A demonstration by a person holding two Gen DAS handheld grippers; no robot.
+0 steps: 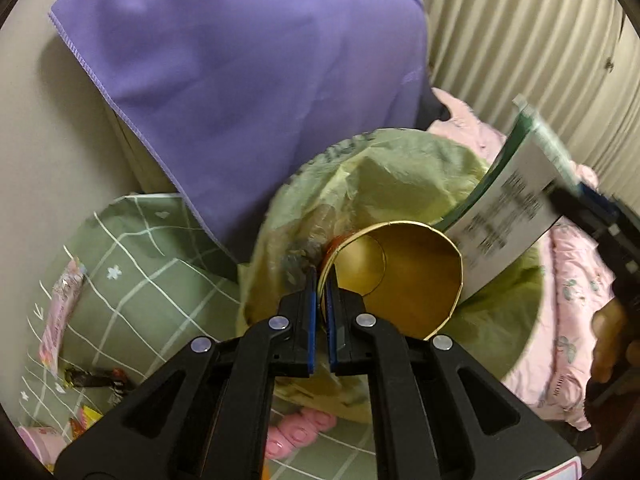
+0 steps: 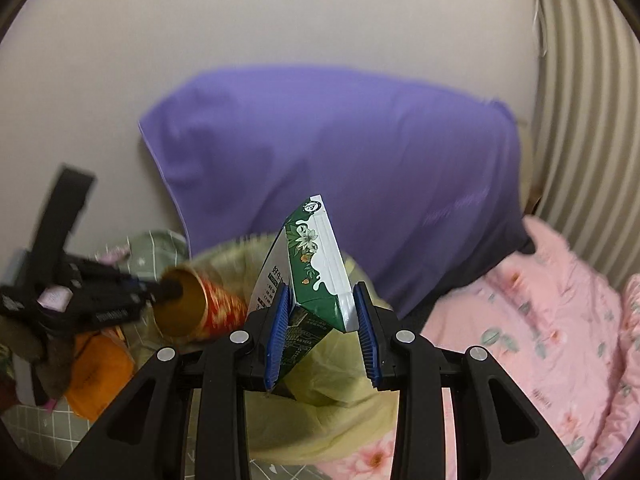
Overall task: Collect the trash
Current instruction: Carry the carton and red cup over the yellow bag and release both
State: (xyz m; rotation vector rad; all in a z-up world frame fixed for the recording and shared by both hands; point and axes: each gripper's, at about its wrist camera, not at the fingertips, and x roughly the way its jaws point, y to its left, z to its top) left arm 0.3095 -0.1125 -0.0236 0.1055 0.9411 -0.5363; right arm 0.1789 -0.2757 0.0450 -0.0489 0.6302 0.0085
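Observation:
My left gripper [image 1: 321,280] is shut on the rim of a paper cup [image 1: 404,276], gold inside and red patterned outside, held over the open yellow-green trash bag [image 1: 392,176]. The cup [image 2: 200,308] and left gripper [image 2: 160,290] also show in the right wrist view. My right gripper [image 2: 320,300] is shut on a green and white milk carton [image 2: 308,264], held tilted above the same bag [image 2: 320,376]. The carton [image 1: 508,208] enters the left wrist view from the right, blurred.
A purple cloth [image 1: 240,80] hangs behind the bag. A green checked sheet [image 1: 132,272] at left carries wrappers [image 1: 60,312]. A pink quilt [image 2: 540,320] lies at right. A ribbed curtain [image 1: 540,40] is at the back right. An orange item [image 2: 100,372] sits by the bag.

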